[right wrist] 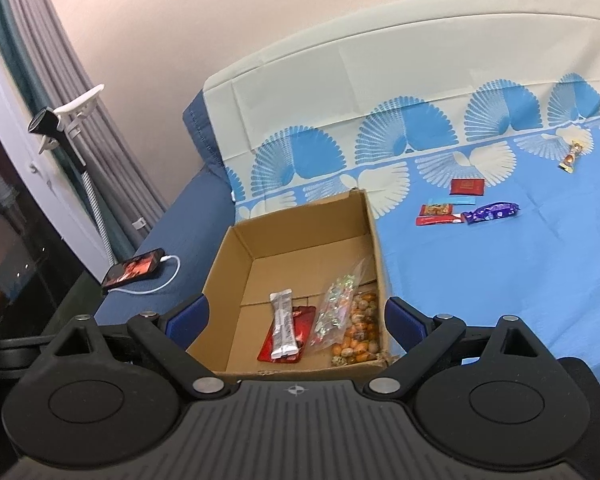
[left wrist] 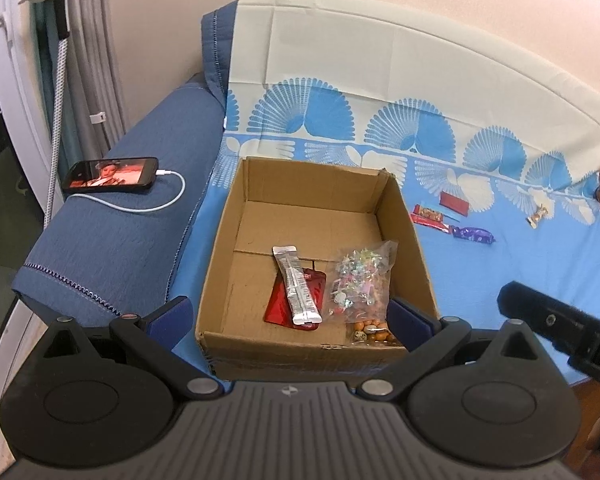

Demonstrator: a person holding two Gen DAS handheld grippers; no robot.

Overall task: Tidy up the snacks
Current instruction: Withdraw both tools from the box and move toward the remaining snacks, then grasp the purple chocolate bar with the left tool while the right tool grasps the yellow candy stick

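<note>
Two tools are hovering wide apart and empty over the box (left wrist: 318, 264): left tool (left wrist: 290, 320), right tool (right wrist: 296, 322). Only the left view is showing the right tool's black body at lower right. Inside the box, a silver bar (left wrist: 298, 292) is lying on a red pack (left wrist: 296, 300) beside a candy bag (left wrist: 360, 280) and nuts (right wrist: 358, 334). More snacks (right wrist: 466, 206) are sitting well apart on open blue bed (right wrist: 500, 272), right of the box.
</note>
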